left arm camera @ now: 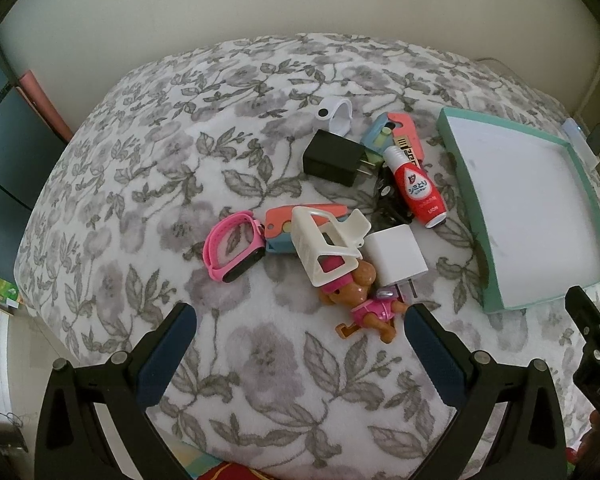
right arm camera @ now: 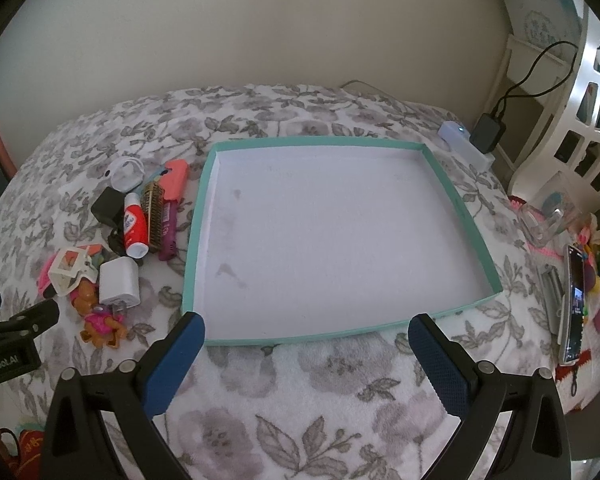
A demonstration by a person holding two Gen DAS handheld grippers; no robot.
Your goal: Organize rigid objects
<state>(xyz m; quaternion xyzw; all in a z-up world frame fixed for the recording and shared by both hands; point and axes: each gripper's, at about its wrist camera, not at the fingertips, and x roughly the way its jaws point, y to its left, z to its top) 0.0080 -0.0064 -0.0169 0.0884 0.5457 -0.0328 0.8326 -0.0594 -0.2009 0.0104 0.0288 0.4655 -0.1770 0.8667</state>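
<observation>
The left gripper [left arm camera: 300, 344] hangs with its blue-padded jaws wide apart and nothing between them, low over a floral blanket [left arm camera: 148, 184] that covers the surface. Going left to right through the heap ahead of it: a pink watch [left arm camera: 230, 252] lies just beside a coral and blue case [left arm camera: 284, 228], which a white plastic holder [left arm camera: 324, 248] overlaps. That holder rests on the head of a brown toy dog [left arm camera: 364, 300] in a pink outfit, and a white charger [left arm camera: 396, 260] touches the dog's far side. Farther back sit a white strap [left arm camera: 336, 114], a black charger [left arm camera: 334, 158] and a red and white bottle [left arm camera: 418, 188] lying on its side. Right of the heap, a shallow teal-rimmed tray [right arm camera: 198, 216] with a white floor lies flat on the blanket, with none of the objects in it. The right gripper [right arm camera: 306, 354] hovers at the tray's near edge, jaws spread wide, gripping nothing
</observation>
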